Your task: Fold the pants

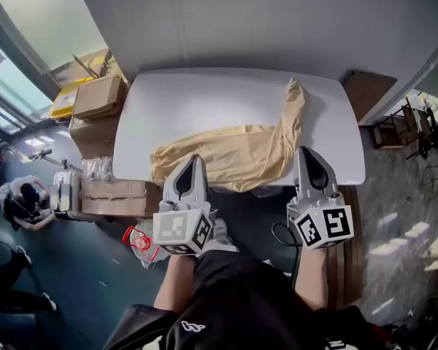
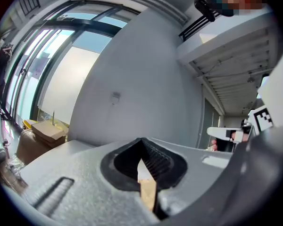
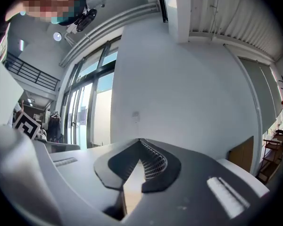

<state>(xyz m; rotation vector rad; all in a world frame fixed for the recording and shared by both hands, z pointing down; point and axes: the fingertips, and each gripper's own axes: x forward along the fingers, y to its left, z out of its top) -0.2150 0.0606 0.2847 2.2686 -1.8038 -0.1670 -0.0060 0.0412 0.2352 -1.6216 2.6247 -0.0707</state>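
Tan pants (image 1: 233, 155) lie crumpled across the near half of a white table (image 1: 204, 93), with one leg running up to the far right and a fold hanging over the near edge. My left gripper (image 1: 196, 159) sits at the pants' near left part, its jaws together with a strip of tan cloth (image 2: 147, 189) pinched between them. At the right side of the pants, my right gripper (image 1: 304, 152) also has its jaws together on a sliver of tan cloth (image 3: 132, 187). Both grippers point level toward the far wall.
Cardboard boxes (image 1: 98, 97) are stacked by the table's left side. A brown cabinet (image 1: 369, 93) stands at the table's right end, with a rack and chairs (image 1: 416, 126) beyond it. A person (image 1: 22, 203) is on the floor at far left. A red and white item (image 1: 140, 243) lies under my left gripper.
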